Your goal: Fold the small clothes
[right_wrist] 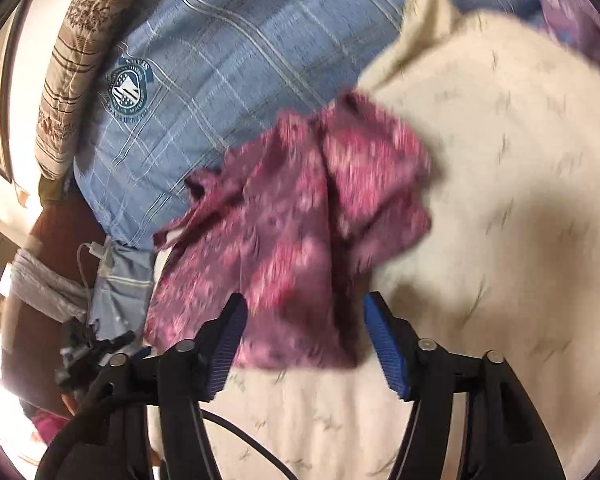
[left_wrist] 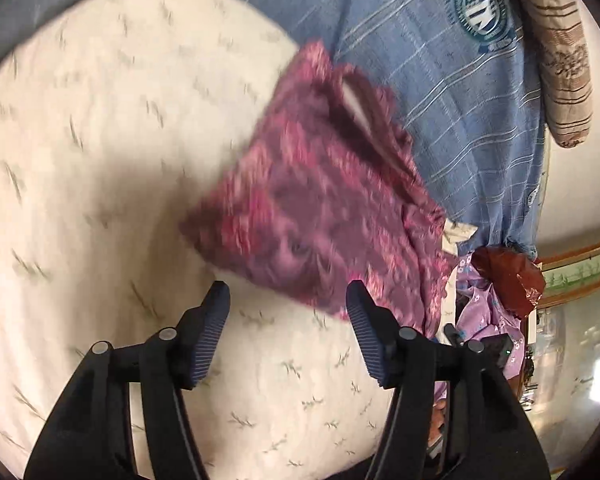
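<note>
The small maroon patterned garment (left_wrist: 320, 200) lies rumpled on the cream bedsheet (left_wrist: 100, 160), its far edge reaching the blue checked blanket (left_wrist: 440, 60); in the right wrist view the same garment (right_wrist: 300, 220) shows loose flaps and a crease down its middle, so it looks bunched rather than neatly folded, though blur hides its exact outline; the left hand-held gripper (left_wrist: 288, 304) hangs just short of the near edge with its fingers spread apart and nothing between them; the right hand-held gripper (right_wrist: 304, 312) likewise stands with fingers wide apart over the near hem, gripping nothing; the step in hand seems to be the reach before a fold, and the next move probably calls for each gripper to close on a near corner or edge and pick up a single layer; beyond the garment a brown striped quilt (left_wrist: 560, 60) lies rolled past the blanket, and lilac flowered cloth (left_wrist: 484, 300) and something dark red (left_wrist: 512, 280) sit at the bed's edge, clear of the work; the blanket just beside the far edge could get caught up
</note>
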`<state>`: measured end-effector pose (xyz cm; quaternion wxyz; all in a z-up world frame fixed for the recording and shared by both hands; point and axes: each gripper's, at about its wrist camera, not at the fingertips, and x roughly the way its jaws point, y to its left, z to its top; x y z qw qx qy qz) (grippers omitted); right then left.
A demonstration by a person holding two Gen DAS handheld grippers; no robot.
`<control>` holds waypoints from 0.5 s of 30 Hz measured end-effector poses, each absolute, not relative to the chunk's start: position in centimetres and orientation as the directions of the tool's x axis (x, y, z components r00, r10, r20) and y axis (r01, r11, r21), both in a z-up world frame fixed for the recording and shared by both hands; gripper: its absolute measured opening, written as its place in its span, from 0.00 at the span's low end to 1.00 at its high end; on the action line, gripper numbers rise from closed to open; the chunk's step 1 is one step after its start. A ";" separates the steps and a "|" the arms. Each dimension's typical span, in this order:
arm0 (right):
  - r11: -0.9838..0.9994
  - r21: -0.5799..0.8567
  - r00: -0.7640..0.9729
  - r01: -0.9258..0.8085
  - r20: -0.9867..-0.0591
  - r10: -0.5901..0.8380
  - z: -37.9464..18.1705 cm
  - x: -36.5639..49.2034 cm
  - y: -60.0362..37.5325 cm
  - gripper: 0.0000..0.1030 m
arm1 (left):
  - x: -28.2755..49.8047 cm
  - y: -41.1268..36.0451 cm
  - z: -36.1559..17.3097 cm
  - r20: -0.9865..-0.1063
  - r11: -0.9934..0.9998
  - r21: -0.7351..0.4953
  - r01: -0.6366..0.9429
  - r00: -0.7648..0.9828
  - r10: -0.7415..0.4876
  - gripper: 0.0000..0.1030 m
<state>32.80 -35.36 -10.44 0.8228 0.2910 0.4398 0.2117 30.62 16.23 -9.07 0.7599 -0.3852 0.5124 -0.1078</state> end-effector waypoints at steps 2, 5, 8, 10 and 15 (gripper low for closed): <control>0.733 0.676 0.481 -0.074 -0.620 0.620 -11.3 32.8 -34.4 0.63 | 30.6 15.2 -9.6 -0.700 0.672 -0.699 -0.244 0.424 -0.575 0.58; 0.758 0.646 0.496 -0.088 -0.632 0.596 -11.6 33.0 -33.2 0.69 | 31.6 14.3 -10.7 -0.699 0.653 -0.706 -0.273 0.418 -0.581 0.58; 0.697 0.714 0.512 -0.060 -0.578 0.636 -11.8 34.0 -33.5 0.72 | 33.8 14.5 -11.1 -0.689 0.624 -0.717 -0.311 0.457 -0.563 0.58; 0.635 0.770 0.517 -0.054 -0.523 0.678 -12.6 34.2 -33.8 0.73 | 35.0 14.6 -11.2 -0.684 0.616 -0.721 -0.319 0.472 -0.556 0.56; 0.724 0.686 0.531 -0.069 -0.589 0.609 -12.9 35.7 -32.9 0.22 | 36.4 13.3 -10.7 -0.717 0.659 -0.679 -0.322 0.482 -0.503 0.15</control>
